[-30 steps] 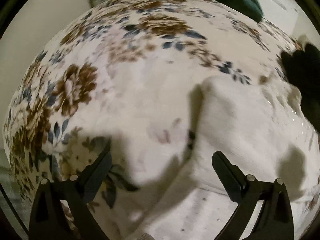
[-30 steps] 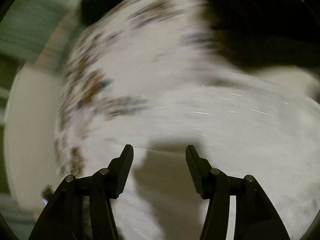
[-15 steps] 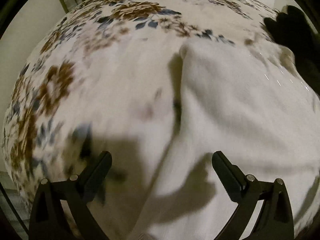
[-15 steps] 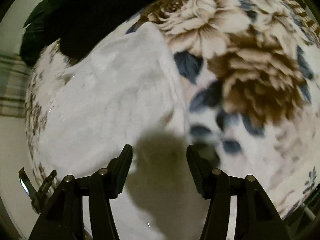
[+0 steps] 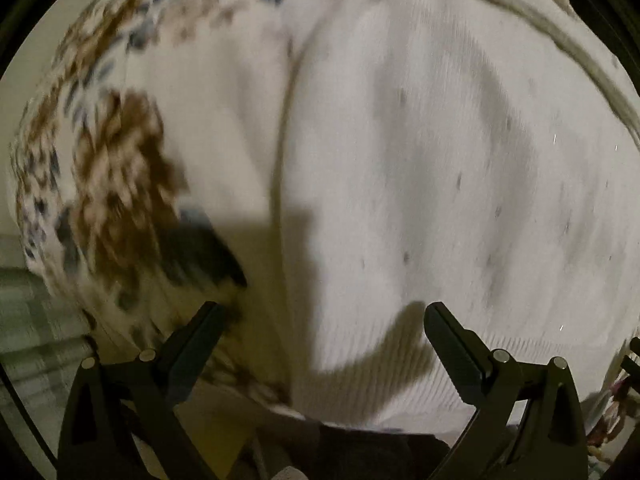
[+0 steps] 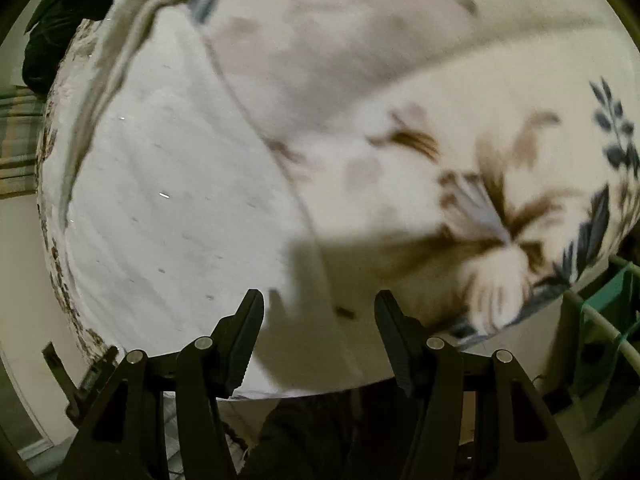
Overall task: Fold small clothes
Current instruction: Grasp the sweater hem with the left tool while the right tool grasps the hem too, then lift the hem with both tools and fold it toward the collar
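- Left gripper [image 5: 320, 322]: jaws spread wide, nothing between them. It hangs above the near left part of the white knit garment [image 5: 440, 160]; contact with the cloth cannot be judged through the motion blur.
- Right gripper [image 6: 319, 308]: jaws about half apart and empty. They straddle the garment's right edge near its lower corner — whether the fingertips touch the fabric cannot be told.
- Count: two grippers; one white garment; one floral bedspread [image 5: 116, 184]; one dark garment [image 6: 60, 20] at the far left in the right wrist view.
- Location: the white garment [image 6: 160, 200] lies flat on the floral bedspread [image 6: 480, 140], at the near edge of the bed, between the two grippers.
- Orientation: the long axis appears to run away from the cameras. A ribbed hem lies at the near edge; a thick rolled band — possibly a collar or cuff — lies at the far end.
- Surface: white knit with small scattered dark specks.
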Demonstrator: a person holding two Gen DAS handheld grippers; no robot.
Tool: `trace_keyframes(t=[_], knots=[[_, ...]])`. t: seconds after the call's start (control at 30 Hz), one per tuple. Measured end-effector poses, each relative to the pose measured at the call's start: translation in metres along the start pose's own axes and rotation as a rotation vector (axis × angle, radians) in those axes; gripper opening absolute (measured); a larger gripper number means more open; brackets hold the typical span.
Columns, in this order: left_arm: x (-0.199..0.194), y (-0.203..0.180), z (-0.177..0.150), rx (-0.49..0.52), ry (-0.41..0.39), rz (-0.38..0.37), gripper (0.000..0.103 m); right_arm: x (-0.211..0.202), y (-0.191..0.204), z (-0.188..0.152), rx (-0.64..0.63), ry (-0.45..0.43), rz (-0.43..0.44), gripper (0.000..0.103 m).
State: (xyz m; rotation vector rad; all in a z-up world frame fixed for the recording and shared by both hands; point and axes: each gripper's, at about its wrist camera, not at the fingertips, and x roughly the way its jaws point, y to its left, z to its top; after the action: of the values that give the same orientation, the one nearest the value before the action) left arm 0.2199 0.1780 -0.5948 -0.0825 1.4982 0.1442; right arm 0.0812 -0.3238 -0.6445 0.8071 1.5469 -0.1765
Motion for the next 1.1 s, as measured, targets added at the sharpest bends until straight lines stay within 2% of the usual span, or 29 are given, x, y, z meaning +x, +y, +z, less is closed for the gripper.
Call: trace_keyframes(t=[0.1,0.13,0.17,0.23,0.27,0.3,0.33,0.37,0.4,0.43,0.53,0.63,0.77,0.97,1.1], knots=[[0.006,-0.004,-0.008,-0.011,-0.001,-0.047,0.1,0.004,-0.011,0.002,-0.024,-0.007,0.043,0.06],[0.006,-0.006,-0.01,-0.01,-0.009,-0.057,0.094,0.006,-0.009,0.001,-0.028,-0.003,0.061,0.06],[0.007,-0.009,-0.012,-0.012,-0.015,-0.074,0.083,0.007,-0.009,-0.001,-0.03,0.006,0.077,0.06],[0.006,-0.012,-0.016,-0.017,-0.042,-0.099,0.07,0.017,-0.004,-0.009,-0.046,0.031,0.093,0.06],[0.002,-0.014,-0.017,-0.016,-0.061,-0.101,0.052,0.022,0.004,-0.013,-0.058,0.038,0.104,0.06],[-0.002,-0.014,-0.021,-0.016,-0.081,-0.106,0.041,0.024,0.009,-0.017,-0.075,0.035,0.101,0.059],[-0.006,-0.016,-0.022,-0.015,-0.097,-0.113,0.017,0.025,0.014,-0.021,-0.097,0.025,0.102,0.052],[-0.01,-0.018,-0.023,-0.011,-0.102,-0.123,0.011,0.028,0.021,-0.023,-0.112,0.027,0.101,0.042],[-0.014,-0.018,-0.025,-0.01,-0.111,-0.127,0.01,0.031,0.026,-0.025,-0.125,0.039,0.088,0.014],[-0.021,-0.018,-0.025,-0.013,-0.129,-0.131,0.01,0.031,0.029,-0.028,-0.132,0.043,0.096,0.012],[-0.049,-0.016,-0.028,-0.041,-0.179,-0.158,0.009,0.016,0.035,-0.032,-0.134,0.009,0.124,0.011],[-0.08,-0.006,-0.022,-0.086,-0.222,-0.205,0.009,-0.014,0.039,-0.03,-0.103,-0.038,0.187,0.01],[-0.13,-0.002,0.001,-0.125,-0.309,-0.26,0.009,-0.063,0.056,-0.017,-0.083,-0.112,0.276,0.01],[-0.183,-0.012,0.089,-0.166,-0.428,-0.36,0.009,-0.136,0.098,0.04,-0.113,-0.223,0.372,0.01],[-0.189,-0.029,0.152,-0.141,-0.488,-0.386,0.009,-0.163,0.152,0.099,-0.181,-0.304,0.356,0.01]])
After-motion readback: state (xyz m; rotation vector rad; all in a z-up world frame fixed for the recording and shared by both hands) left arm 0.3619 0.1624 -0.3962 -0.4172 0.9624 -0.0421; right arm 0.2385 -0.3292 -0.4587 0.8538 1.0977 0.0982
